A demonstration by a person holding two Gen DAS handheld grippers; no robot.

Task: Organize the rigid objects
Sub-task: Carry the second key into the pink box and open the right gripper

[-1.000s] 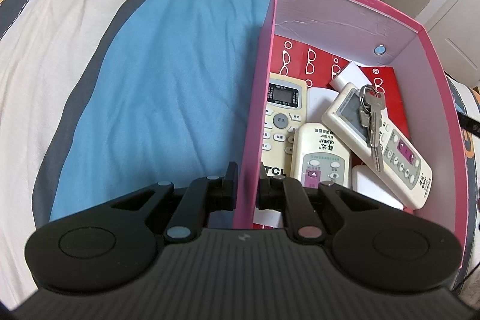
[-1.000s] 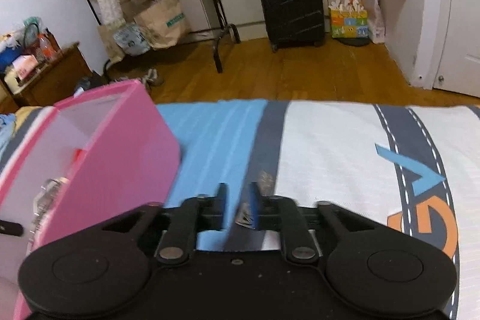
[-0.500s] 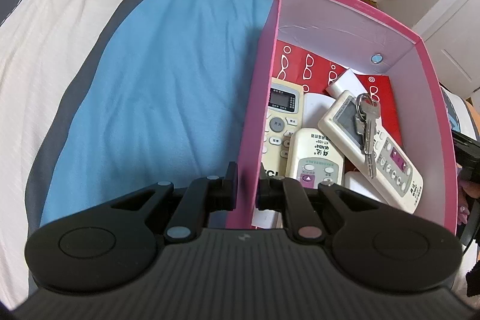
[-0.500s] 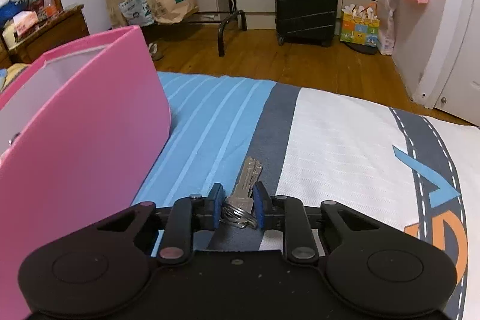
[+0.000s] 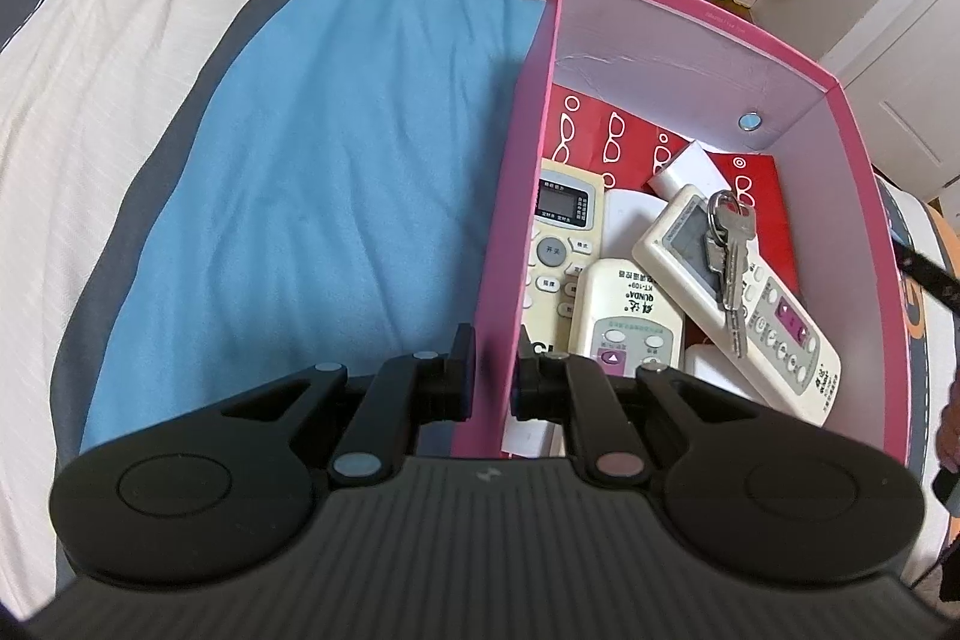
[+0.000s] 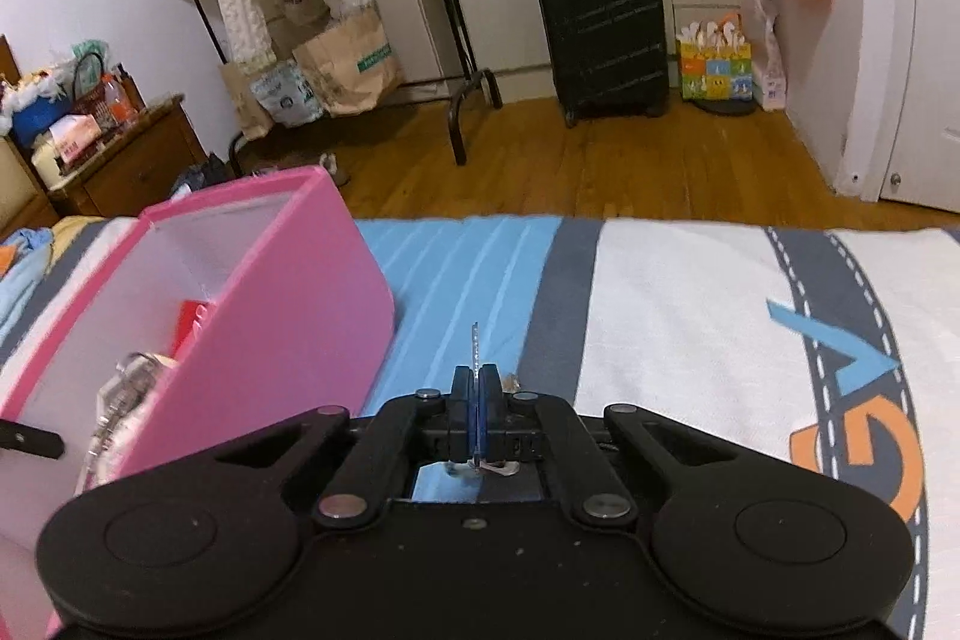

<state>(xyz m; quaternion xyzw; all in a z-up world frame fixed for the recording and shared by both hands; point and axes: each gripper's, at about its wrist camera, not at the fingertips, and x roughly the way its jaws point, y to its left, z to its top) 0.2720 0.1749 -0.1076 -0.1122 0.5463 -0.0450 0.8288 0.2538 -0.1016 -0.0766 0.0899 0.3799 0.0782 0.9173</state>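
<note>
Left wrist view: the left gripper (image 5: 492,376) is clamped on the near side wall of the pink box (image 5: 690,22), one finger outside it over the blue bedspread (image 5: 300,172), the other inside. Within the box lie several remote controls (image 5: 624,310) and a bunch of keys (image 5: 729,256) resting on the largest of them. The open top of the box faces up, and its long axis runs away from the camera.

Right wrist view: the right gripper (image 6: 475,400) is closed tight on a key (image 6: 475,346), held edge-on with its blade pointing straight ahead past the fingertips, above the bedspread. The box stands just to the left of this gripper, its open top tilted into sight. In my judgement the coming move is a carry leftward and over the near rim; the right hand has the key, the left only steadies the box.
</note>
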